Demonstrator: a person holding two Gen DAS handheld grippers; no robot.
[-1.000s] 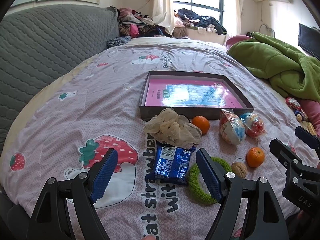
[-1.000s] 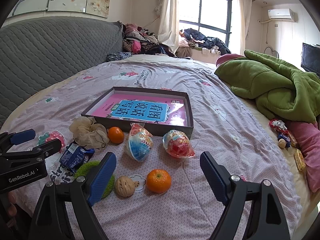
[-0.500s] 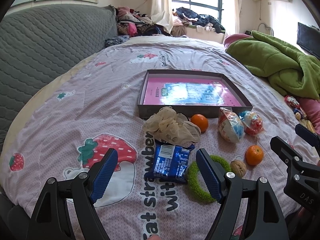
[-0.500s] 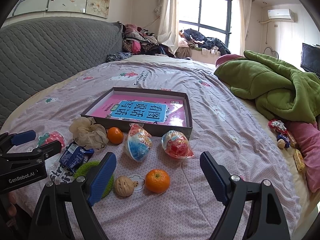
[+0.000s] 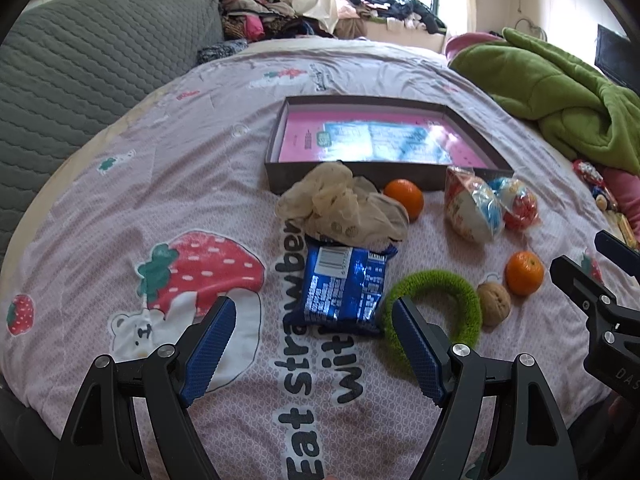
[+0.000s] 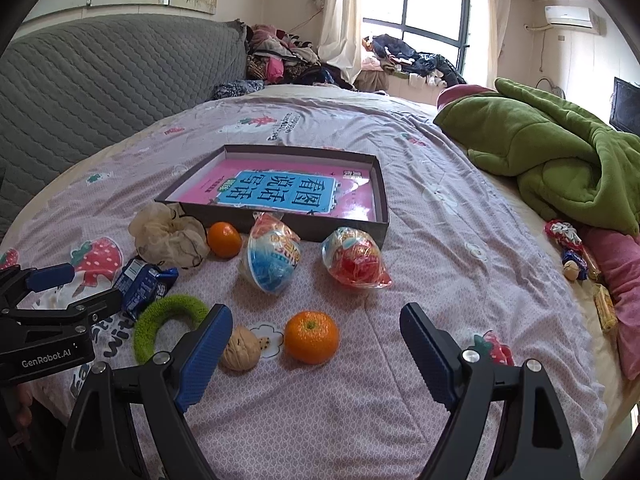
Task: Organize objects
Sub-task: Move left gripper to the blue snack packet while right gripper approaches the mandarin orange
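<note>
**A:** Both tongs are hovering low over the near edge of the bed, jaws spread wide and gripping nothing: the left gripper point(image 5: 310, 338) is sitting just short of the blue snack packet point(image 5: 343, 286), the right gripper point(image 6: 316, 338) just short of the near mandarin point(image 6: 311, 336).

**B:** What is getting cut off?

**A:** The left gripper's far finger is covering part of the green fuzzy ring point(image 5: 434, 306). The right gripper's near-left finger is overlapping the walnut point(image 6: 242, 347). Print on the snack packet is too small to read.

**B:** And farther out?

**A:** The cream scrunchie point(image 5: 340, 206) is lying against the packet's far end and touching the shallow dark box point(image 6: 340, 229). A pink booklet point(image 6: 280, 192) is lying flat inside that box; glare is washing out its cover in the left view. The far mandarin point(image 6: 224, 239) is sitting between the scrunchie and the blue-wrapped toy egg point(image 6: 272, 260), with the red-wrapped toy egg point(image 6: 354, 258) to the right. A green blanket point(image 6: 552, 148) is bunching up at the far right, with small wrapped items point(image 6: 572, 248) below it that are hard to identify.
</note>
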